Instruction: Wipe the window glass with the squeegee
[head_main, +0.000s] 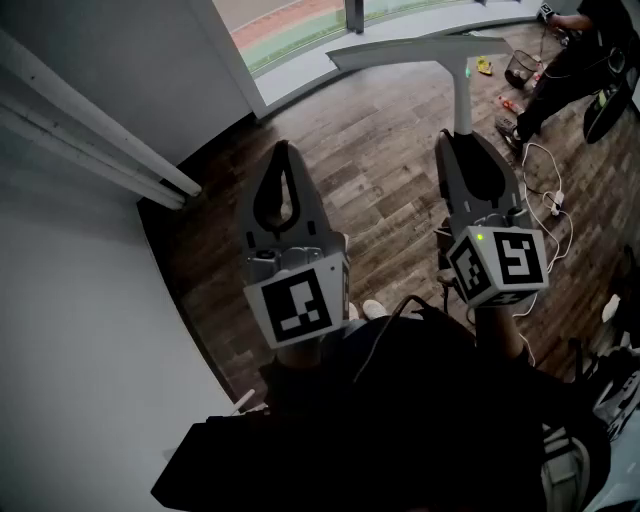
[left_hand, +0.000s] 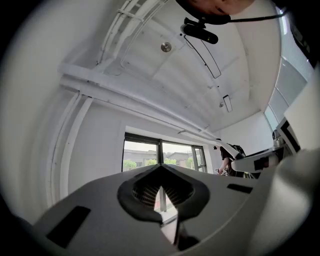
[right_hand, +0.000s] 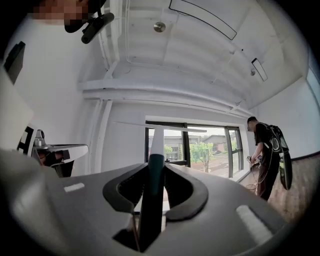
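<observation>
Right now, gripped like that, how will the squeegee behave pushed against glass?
Squeegee looks slim and plastic: probably light, fairly stiff. Right gripper holds the handle far from the wide blade, so it may twist under pressure.

Left gripper: above wood floor, jaw tips meeting. Right gripper: clamped on squeegee handle, blade at far end, crosswise, toward window. Person far right, beside wire basket. White cable on floor, right.
</observation>
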